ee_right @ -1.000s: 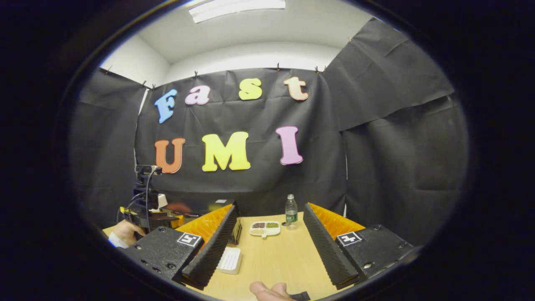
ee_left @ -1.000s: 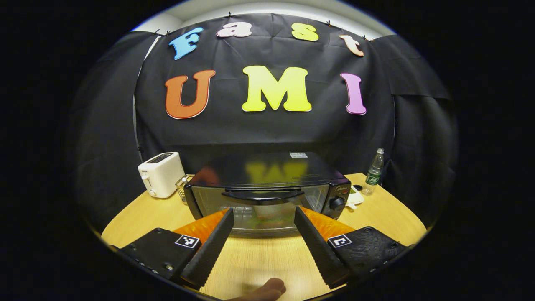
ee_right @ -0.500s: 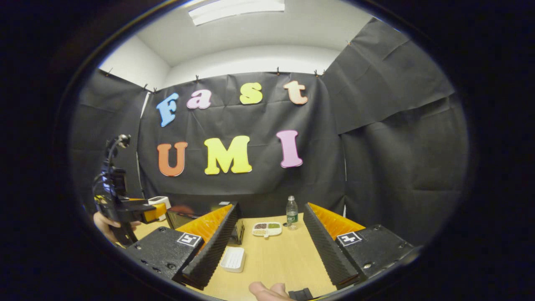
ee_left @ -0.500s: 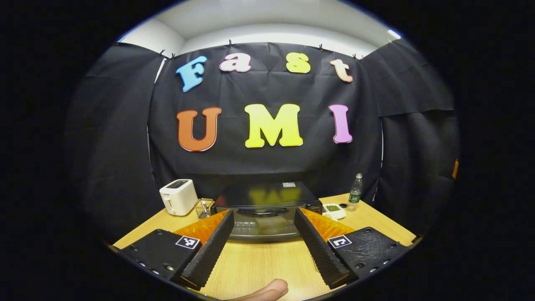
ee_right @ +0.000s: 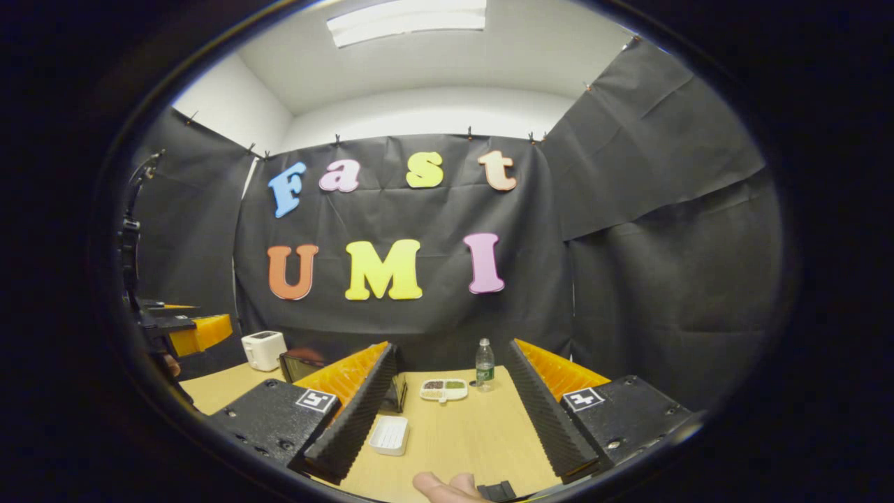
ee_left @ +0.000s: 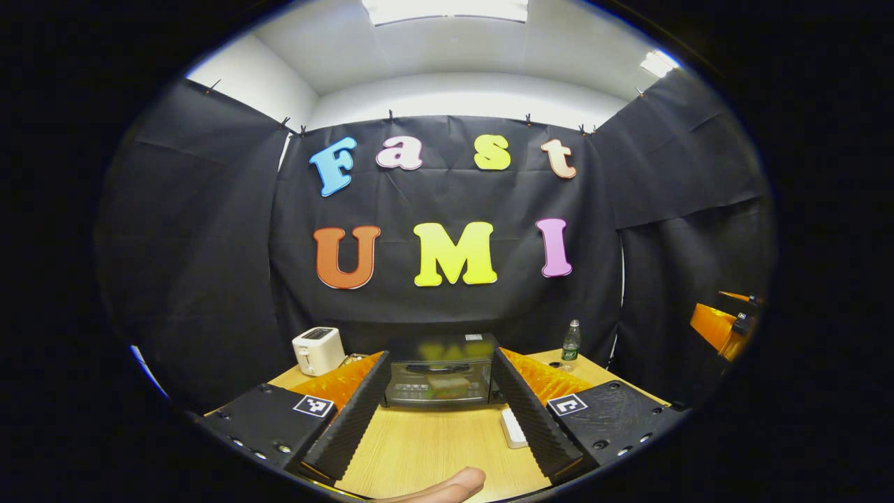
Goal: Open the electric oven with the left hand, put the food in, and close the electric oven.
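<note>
- Two grippers are in my hands, and the biggest thing before them is the wooden table [ee_left: 426, 454], which carries everything else.
- My left gripper [ee_left: 436, 409] is held level above the near part of the table, its fingers spread wide with nothing between them; a fingertip of my hand [ee_left: 447, 485] shows at the bottom edge of the left gripper view.
- My right gripper [ee_right: 447, 412] is likewise wide apart and holds nothing, with part of my hand [ee_right: 447, 487] at the bottom of the right gripper view.
- In the right gripper view, my left gripper also appears at the far left edge [ee_right: 178, 328], raised above the table.
- The electric oven [ee_left: 438, 374] stands at the far side of the table, framed between my left fingers; its door is closed and the food [ee_left: 449, 383] can be seen through the glass, inside.
- The white toaster [ee_left: 318, 351] sits to the left of the oven, well apart from it.
- The water bottle [ee_right: 484, 363] stands upright at the back of the table.
- The divided dish [ee_right: 444, 389] lies just beside the bottle.
- The small white tray [ee_right: 390, 434] rests nearer to me, just beside my right gripper's left finger.
</note>
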